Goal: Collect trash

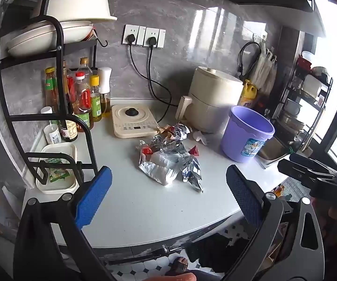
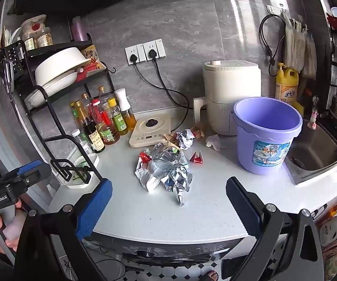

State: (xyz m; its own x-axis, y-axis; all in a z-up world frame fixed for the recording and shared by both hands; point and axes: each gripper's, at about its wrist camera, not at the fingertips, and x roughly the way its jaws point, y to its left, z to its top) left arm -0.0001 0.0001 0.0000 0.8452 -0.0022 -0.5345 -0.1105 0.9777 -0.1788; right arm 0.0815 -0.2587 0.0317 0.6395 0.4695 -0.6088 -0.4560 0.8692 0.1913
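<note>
A pile of crumpled silver foil wrappers (image 1: 168, 164) (image 2: 166, 171) lies mid-counter, with a foil ball (image 1: 180, 132) (image 2: 186, 138), a white tissue (image 1: 200, 137) (image 2: 213, 141) and a red wrapper (image 1: 194, 151) (image 2: 196, 158) just behind it. To its right stands a purple bucket (image 1: 245, 135) (image 2: 267, 135), upright, with nothing visible inside. My left gripper (image 1: 168, 199) (image 2: 25, 171) is open, hovering short of the pile at the counter's front. My right gripper (image 2: 169, 206) (image 1: 285, 164) is open too, above the counter's front edge. Nothing sits between either pair of fingers.
Behind the trash are a cream induction cooker (image 2: 151, 128) and an air fryer (image 2: 231, 98). Oil and sauce bottles (image 2: 102, 121) stand under a black dish rack (image 1: 58, 46) on the left, with a white tray (image 1: 58, 171) in front. A sink (image 2: 313, 152) lies right of the bucket.
</note>
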